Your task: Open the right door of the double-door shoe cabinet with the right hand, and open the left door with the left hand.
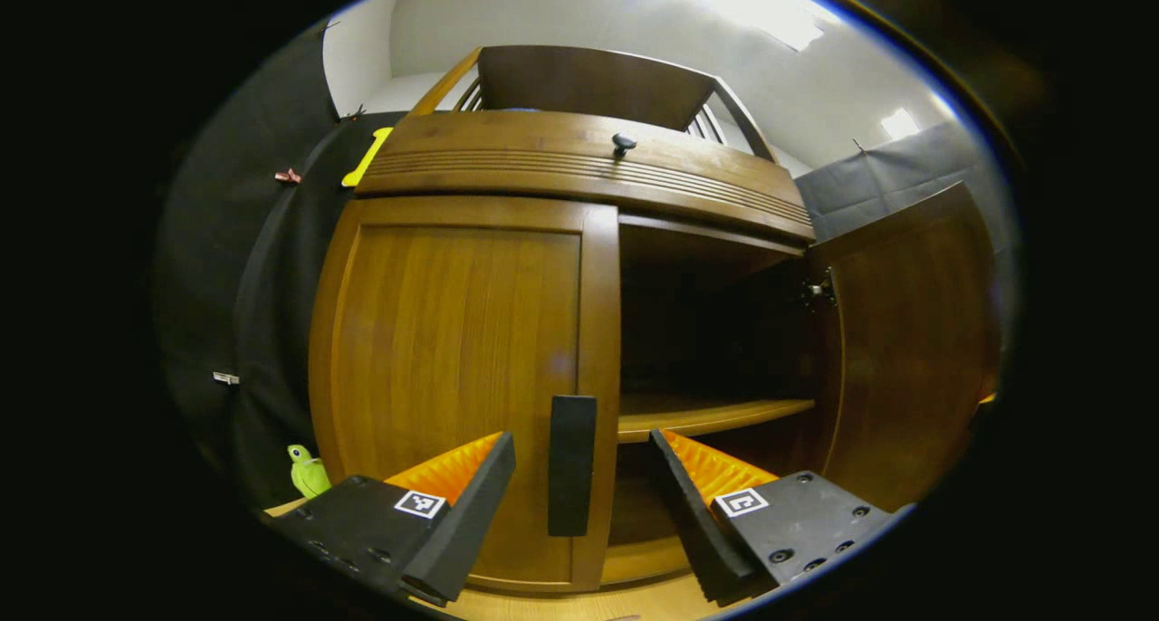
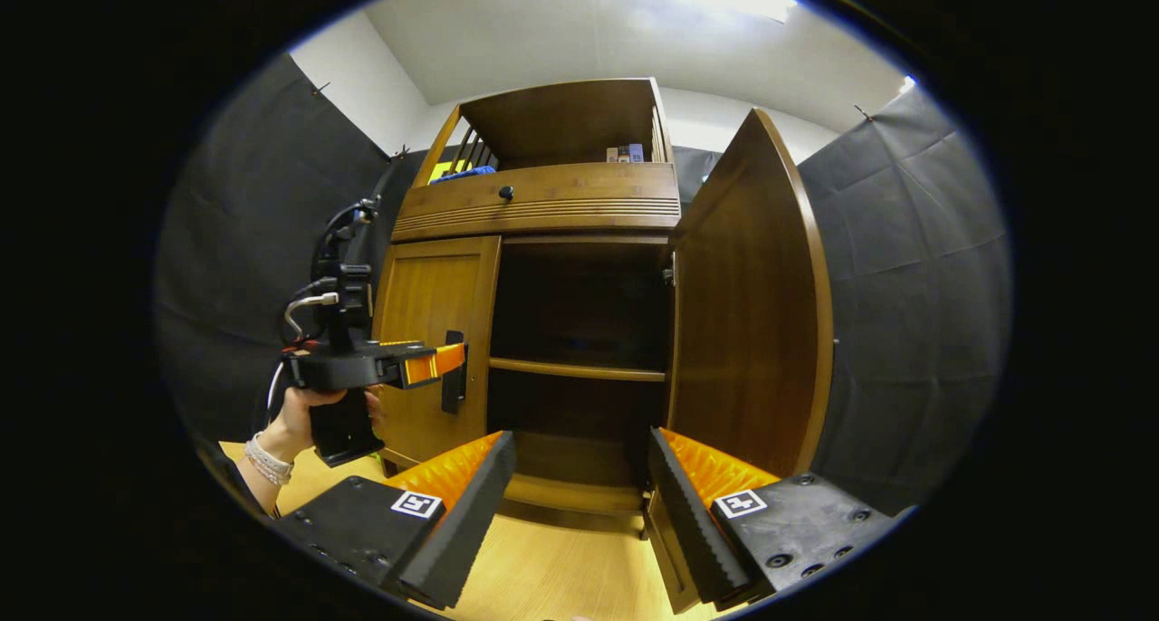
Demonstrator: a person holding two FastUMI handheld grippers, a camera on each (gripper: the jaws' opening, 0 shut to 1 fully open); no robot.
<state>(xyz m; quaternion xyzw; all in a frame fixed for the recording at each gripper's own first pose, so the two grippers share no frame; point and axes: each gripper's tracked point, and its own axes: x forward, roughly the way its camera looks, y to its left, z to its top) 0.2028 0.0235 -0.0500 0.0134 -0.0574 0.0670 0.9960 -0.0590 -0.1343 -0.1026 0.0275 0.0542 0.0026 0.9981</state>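
The cabinet [image 2: 561, 268] stands against the black booth wall on a light wood floor [image 2: 543, 567]. Its right door [image 2: 751, 304] is already swung wide open, so the dark inside and a shelf [image 2: 579, 368] are visible; I judge the first half of the task as done. In the left gripper view the same door [image 1: 905, 349] stands open at the right, with its hinge [image 1: 819, 291] near the top.

The left door [image 1: 462, 377] is closed, flat against the frame. This half is not yet done.

The left gripper [image 1: 581, 490] is close in front of the dark vertical handle [image 1: 572, 465] of that door. Its fingers are spread apart, one on each side of the handle, and they do not press on it. From the right gripper view, this gripper [image 2: 444, 363] is held by a hand [image 2: 299, 413] and its tips are at the handle [image 2: 454, 372]; whether they touch it, I cannot tell.

The right gripper [image 2: 581, 490] hangs free before the open compartment, fingers released, holding nothing.

What is left, in my judgement: to close the left fingers on the handle and pull the door outward.
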